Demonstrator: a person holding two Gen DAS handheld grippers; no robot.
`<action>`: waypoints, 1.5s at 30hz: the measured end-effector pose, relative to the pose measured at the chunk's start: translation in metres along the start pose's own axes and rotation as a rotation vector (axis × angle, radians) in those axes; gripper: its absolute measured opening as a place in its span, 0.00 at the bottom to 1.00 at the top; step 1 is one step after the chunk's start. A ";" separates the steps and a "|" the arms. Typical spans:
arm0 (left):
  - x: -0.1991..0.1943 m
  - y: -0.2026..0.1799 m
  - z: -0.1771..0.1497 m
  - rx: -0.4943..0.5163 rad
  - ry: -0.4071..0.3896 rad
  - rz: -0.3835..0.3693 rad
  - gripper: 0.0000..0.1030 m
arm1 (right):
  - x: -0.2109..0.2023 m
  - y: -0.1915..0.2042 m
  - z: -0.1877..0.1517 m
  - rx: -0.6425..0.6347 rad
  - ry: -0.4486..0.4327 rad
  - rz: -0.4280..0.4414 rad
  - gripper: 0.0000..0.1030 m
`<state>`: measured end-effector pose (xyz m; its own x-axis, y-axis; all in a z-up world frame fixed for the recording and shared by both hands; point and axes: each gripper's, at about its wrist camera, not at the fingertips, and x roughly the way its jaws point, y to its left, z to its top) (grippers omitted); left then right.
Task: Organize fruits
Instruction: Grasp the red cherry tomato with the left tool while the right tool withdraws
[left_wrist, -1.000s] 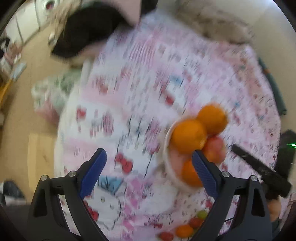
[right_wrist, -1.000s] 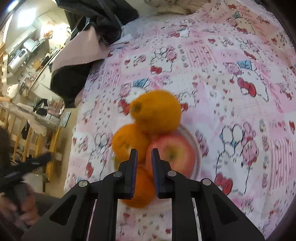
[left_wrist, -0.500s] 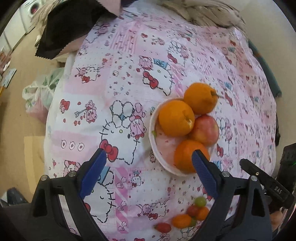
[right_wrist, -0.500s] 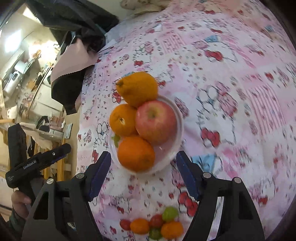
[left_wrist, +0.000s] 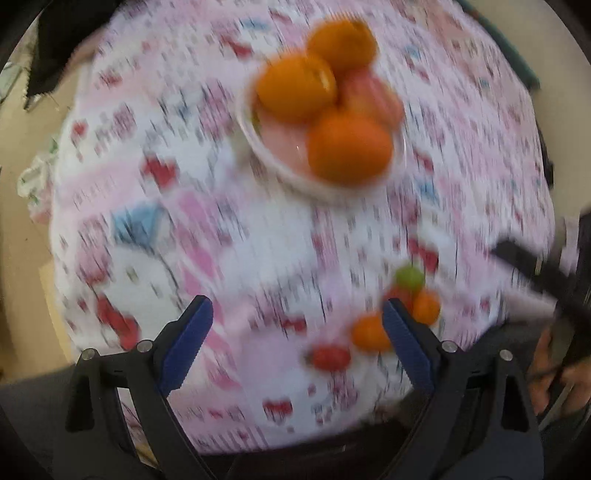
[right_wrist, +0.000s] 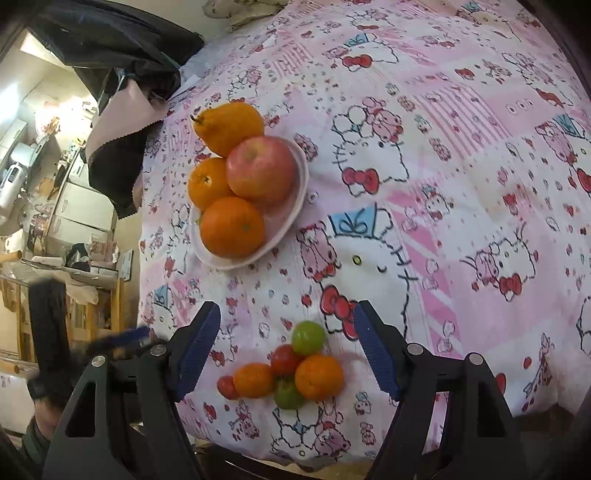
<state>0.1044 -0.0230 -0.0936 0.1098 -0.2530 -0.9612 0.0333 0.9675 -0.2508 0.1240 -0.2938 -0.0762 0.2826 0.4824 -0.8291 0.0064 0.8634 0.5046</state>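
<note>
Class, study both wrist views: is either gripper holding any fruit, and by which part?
Nothing is held. The left gripper and right gripper are both open and empty; the small fruits lie loose on the cloth.

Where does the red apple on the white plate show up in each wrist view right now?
Left wrist: the red apple is upper centre-right, blurred, at the far right of the white plate, behind the front orange.
Right wrist: the apple is left of centre, sharp, on the plate.
Shared landmark: the cluster of small tomatoes near the open jaws.
</note>
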 end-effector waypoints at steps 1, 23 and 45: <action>0.005 -0.004 -0.009 0.017 0.014 0.009 0.87 | -0.001 0.000 -0.001 -0.002 -0.003 -0.010 0.75; 0.049 -0.049 -0.064 0.202 -0.014 0.130 0.38 | 0.010 -0.023 -0.006 0.104 0.089 0.030 0.77; 0.014 -0.031 -0.060 0.139 -0.117 0.150 0.38 | 0.048 0.000 -0.035 -0.094 0.255 -0.082 0.40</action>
<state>0.0451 -0.0566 -0.1061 0.2378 -0.1134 -0.9647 0.1433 0.9864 -0.0807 0.1036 -0.2655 -0.1241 0.0346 0.4218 -0.9060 -0.0728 0.9052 0.4187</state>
